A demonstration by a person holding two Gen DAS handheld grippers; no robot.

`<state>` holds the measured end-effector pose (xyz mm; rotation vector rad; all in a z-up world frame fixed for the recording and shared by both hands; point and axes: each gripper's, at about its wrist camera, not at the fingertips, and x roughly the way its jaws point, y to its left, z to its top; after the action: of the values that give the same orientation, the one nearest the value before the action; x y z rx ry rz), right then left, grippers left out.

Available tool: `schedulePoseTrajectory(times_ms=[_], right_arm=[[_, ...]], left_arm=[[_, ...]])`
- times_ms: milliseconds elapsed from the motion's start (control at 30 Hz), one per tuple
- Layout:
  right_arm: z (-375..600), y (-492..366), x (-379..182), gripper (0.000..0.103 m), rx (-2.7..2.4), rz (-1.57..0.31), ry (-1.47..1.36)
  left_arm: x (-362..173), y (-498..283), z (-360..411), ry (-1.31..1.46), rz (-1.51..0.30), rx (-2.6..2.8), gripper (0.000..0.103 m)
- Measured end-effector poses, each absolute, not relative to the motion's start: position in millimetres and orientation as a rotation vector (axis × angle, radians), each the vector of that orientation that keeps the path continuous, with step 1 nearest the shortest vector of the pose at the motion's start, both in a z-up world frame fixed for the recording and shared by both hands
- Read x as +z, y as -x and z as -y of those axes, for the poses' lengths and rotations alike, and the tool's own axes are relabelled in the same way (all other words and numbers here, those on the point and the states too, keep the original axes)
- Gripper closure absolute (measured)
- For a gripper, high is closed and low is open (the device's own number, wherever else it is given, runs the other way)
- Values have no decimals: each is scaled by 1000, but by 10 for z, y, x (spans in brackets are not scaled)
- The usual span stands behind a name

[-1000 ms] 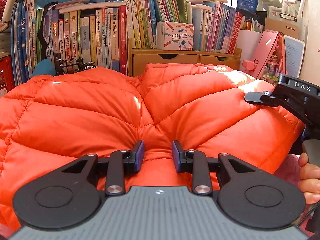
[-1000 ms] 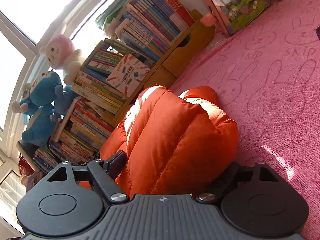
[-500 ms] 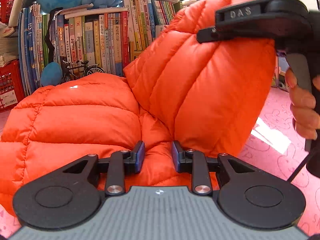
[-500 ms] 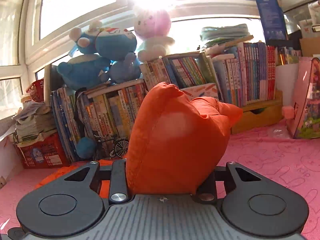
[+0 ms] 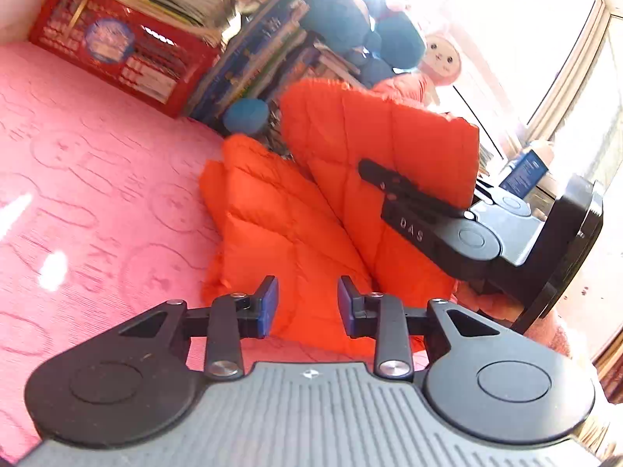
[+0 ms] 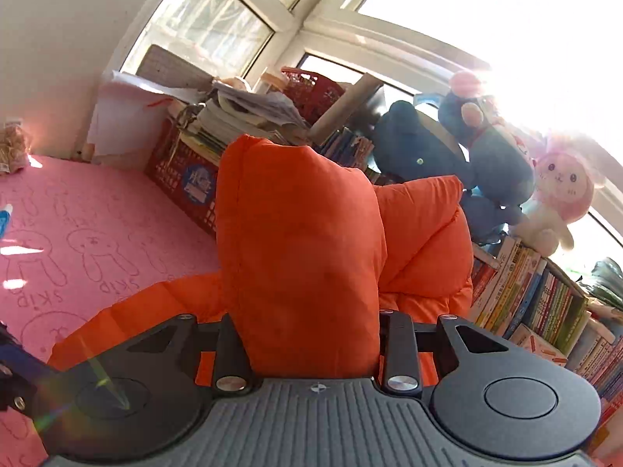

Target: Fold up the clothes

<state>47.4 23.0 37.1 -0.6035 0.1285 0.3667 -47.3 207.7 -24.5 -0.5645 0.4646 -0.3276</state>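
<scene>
Now the orange puffer jacket (image 5: pixel 296 210) stands half lifted off the pink surface (image 5: pixel 97 179) at frame centre, where earlier it lay flat. Rolled upright, the right gripper (image 6: pixel 307 334) clamps a raised fold between its fingers. The left gripper (image 5: pixel 307 303), tilted, has just widened; its fingers stand apart before the hem, gripping nothing.

Right gripper (image 6: pixel 307 344) clamped the orange jacket (image 5: pixel 296 218) and lifted it (left gripper (image 5: pixel 307 303) just loosened)

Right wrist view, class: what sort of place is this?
Probably a child's room at home: plush toys sit on rows of books under a window, beside a pink rabbit-print cover.
</scene>
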Motion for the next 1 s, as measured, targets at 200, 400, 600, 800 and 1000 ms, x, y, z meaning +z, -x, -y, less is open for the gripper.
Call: schedulePoseTrajectory(times_ms=[200,400,600,800,1000], right_arm=[[-662,-269,4,67,370,-40,842],[-858,-145,-253,62,405,-8,980],[-891,-39,-432,51,411,31,1076],[-767,87,-535,46,441,43,1110],[-392,192,-471,31,377,-21,1037]], left_arm=[[91,625,-2340,582,-299,-350,60],[400,414,-2195,494,-166,-326,45],[124,-49,-1838,309,-305,-54,44],[-210,5,-1690,222,-355,9,39],[-254,-5,-1587,149,-369,36,37]])
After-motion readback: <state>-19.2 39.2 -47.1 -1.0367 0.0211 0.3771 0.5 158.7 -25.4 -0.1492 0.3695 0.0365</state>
